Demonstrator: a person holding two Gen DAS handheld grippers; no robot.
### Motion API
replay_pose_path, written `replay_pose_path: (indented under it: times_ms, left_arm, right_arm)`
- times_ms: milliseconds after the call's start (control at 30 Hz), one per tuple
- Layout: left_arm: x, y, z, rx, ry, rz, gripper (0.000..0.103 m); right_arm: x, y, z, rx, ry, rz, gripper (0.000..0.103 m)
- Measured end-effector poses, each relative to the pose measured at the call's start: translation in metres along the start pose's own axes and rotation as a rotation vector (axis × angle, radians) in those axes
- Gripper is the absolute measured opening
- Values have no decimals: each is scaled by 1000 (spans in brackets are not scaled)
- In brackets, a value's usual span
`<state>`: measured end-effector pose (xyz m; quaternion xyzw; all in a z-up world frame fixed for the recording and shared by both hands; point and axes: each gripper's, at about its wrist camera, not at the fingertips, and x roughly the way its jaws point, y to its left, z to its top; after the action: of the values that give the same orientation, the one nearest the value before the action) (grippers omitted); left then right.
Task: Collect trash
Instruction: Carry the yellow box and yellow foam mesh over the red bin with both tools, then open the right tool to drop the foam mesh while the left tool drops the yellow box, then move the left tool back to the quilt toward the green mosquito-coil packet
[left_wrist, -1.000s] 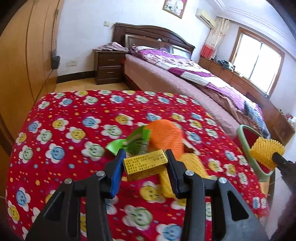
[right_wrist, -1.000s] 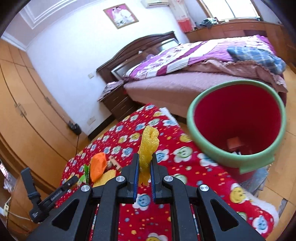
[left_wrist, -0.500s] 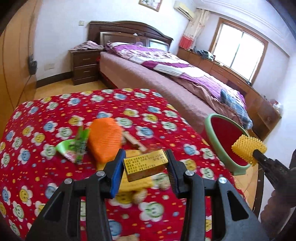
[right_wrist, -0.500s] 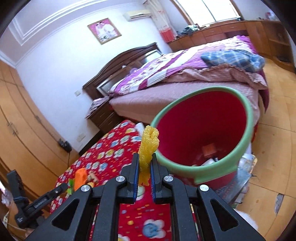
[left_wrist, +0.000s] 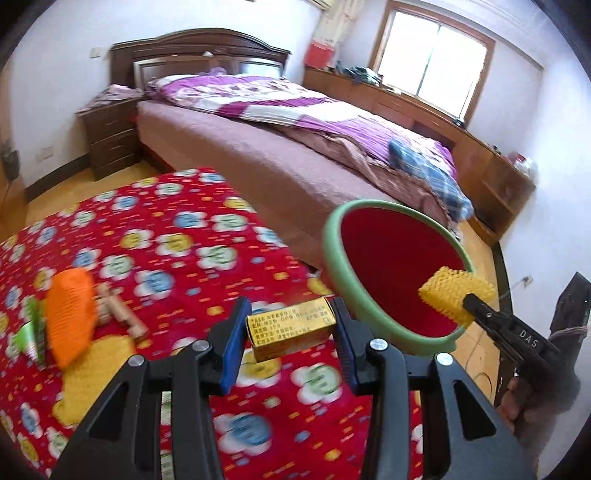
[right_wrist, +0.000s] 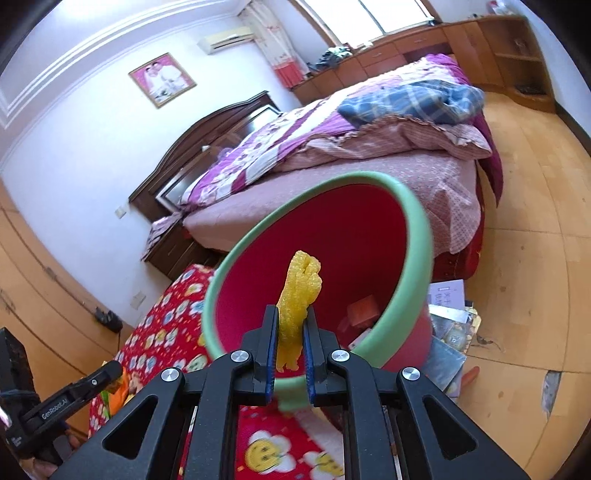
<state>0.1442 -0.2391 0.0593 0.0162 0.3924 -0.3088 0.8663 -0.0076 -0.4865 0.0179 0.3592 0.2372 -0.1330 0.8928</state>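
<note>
- At the left edge of the red flowered cloth (left_wrist: 177, 266) we see a green wrapper (left_wrist: 27, 334), then an orange foam net (left_wrist: 70, 315) with a bumpy weave, tilted, with a flat yellow foam net (left_wrist: 98, 363) under it and small wooden blocks (left_wrist: 118, 314) just beside it
- Our left gripper (left_wrist: 291, 334) holds a small gold box (left_wrist: 291, 326), a glossy cardboard oblong, clamped between its blue pads above the cloth's right half; the box carries lines of small print that we cannot read
- Past the cloth's right edge stands the red bin (left_wrist: 332, 236), round, smooth plastic with a pale green rim; an orange box (right_wrist: 364, 310) and some paper lie inside it
- Our right gripper (right_wrist: 290, 343) is closed on a yellow foam mesh (right_wrist: 297, 306), knobbly and crumpled, held over the bin's mouth; its body reads "DAS"
- The other gripper's body reads "GenRobot.AI"
- Behind lies a bed (left_wrist: 295, 147) with a purple quilt, and papers (right_wrist: 448, 332) lie on the wooden floor beside the bin
</note>
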Motion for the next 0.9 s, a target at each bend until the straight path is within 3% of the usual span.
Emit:
replay_pose_path:
  times_ms: [267, 500, 600, 767, 900]
  left_arm:
    - [37, -45, 14, 73, 56, -55, 44]
    - [71, -76, 18, 145, 146, -103, 44]
    - [80, -82, 13, 147, 168, -102, 51]
    - [78, -86, 12, 151, 146, -117, 60]
    - [74, -83, 13, 139, 130, -111, 61]
  right_arm:
    - [2, -20, 4, 67, 25, 31, 32]
    - [-4, -24, 7, 84, 20, 58, 33]
    - [-3, -24, 6, 82, 28, 68, 33]
    - [-1, -27, 6, 81, 29, 74, 33]
    - [-1, -27, 5, 77, 26, 79, 34]
